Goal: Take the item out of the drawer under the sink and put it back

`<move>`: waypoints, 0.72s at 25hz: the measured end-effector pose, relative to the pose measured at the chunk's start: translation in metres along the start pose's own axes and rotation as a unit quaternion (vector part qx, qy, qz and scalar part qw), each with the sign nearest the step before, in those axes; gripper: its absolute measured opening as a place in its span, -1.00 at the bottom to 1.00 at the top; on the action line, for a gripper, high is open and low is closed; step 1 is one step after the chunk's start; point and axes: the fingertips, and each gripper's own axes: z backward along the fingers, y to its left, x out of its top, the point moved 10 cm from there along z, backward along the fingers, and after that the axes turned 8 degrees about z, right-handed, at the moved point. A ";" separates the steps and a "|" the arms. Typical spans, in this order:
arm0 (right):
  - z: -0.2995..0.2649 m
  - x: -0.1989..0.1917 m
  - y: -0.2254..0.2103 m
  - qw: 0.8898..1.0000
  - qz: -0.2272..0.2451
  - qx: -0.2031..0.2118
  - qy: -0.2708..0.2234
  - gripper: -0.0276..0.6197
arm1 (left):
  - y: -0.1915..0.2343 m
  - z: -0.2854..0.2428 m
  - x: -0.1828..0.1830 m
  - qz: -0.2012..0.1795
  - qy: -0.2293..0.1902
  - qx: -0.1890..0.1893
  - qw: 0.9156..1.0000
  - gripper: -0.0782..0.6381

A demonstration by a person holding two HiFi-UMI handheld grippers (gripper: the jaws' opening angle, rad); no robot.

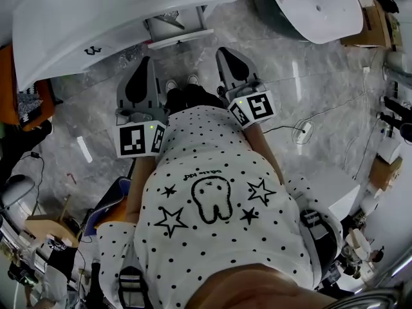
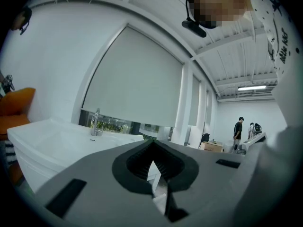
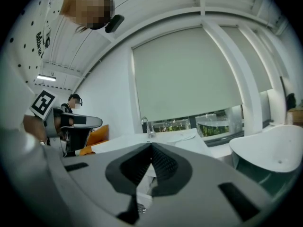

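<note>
The white sink stands just ahead of me, its tap at the back of the basin. Beneath its front edge shows a white part of the cabinet; I cannot tell whether a drawer is open, and no item shows. My left gripper is held level in front of the person's dotted shirt and points at the sink. Its jaws meet at the tip with nothing between them. The right gripper is alongside it, also shut and empty.
A second white basin stands at the right. An orange seat is left of the sink. A cable with a socket lies on the grey marble floor. Cardboard boxes stand far right. People stand far off.
</note>
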 end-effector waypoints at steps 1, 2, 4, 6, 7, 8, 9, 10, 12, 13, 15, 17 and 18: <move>-0.001 -0.001 0.000 1.000 0.000 0.002 0.002 -0.88 | -0.001 0.001 -0.001 0.001 0.000 0.001 1.000 -0.79; -0.002 -0.003 0.000 1.000 0.000 0.005 0.004 -0.88 | -0.001 0.001 -0.002 0.003 0.000 0.002 1.000 -0.79; -0.007 -0.007 0.000 1.000 -0.002 0.010 0.010 -0.88 | 0.002 0.003 -0.004 0.006 0.000 0.007 1.000 -0.79; -0.016 -0.011 0.000 1.000 -0.005 0.014 0.021 -0.87 | 0.007 0.004 -0.006 0.010 -0.001 0.015 1.000 -0.79; -0.022 -0.013 -0.001 0.999 -0.008 0.015 0.027 -0.87 | 0.009 0.005 -0.006 0.011 -0.001 0.020 1.000 -0.79; -0.029 -0.014 -0.003 0.999 -0.010 0.017 0.034 -0.87 | 0.011 0.005 -0.005 0.013 -0.002 0.025 1.000 -0.79; -0.038 -0.016 -0.005 0.999 -0.012 0.018 0.042 -0.87 | 0.014 0.006 -0.005 0.015 -0.002 0.030 0.999 -0.79; -0.047 -0.020 -0.009 0.998 -0.013 0.020 0.052 -0.87 | 0.016 0.006 -0.004 0.016 -0.002 0.036 0.999 -0.79; -0.068 -0.030 -0.016 0.996 -0.012 0.027 0.079 -0.87 | 0.019 0.007 -0.004 0.020 0.002 0.048 0.999 -0.79; -0.080 -0.037 -0.020 0.995 -0.010 0.032 0.094 -0.87 | 0.021 0.007 -0.005 0.021 0.005 0.055 0.998 -0.79; -0.105 -0.054 -0.027 0.991 -0.005 0.045 0.127 -0.79 | 0.025 0.008 -0.007 0.025 0.011 0.069 0.997 -0.79; -0.131 -0.072 -0.034 0.985 0.006 0.056 0.162 -0.63 | 0.028 0.005 -0.012 0.030 0.017 0.077 0.996 -0.79; -0.145 -0.082 -0.037 0.981 0.012 0.061 0.181 -0.63 | 0.029 0.004 -0.015 0.032 0.021 0.080 0.996 -0.79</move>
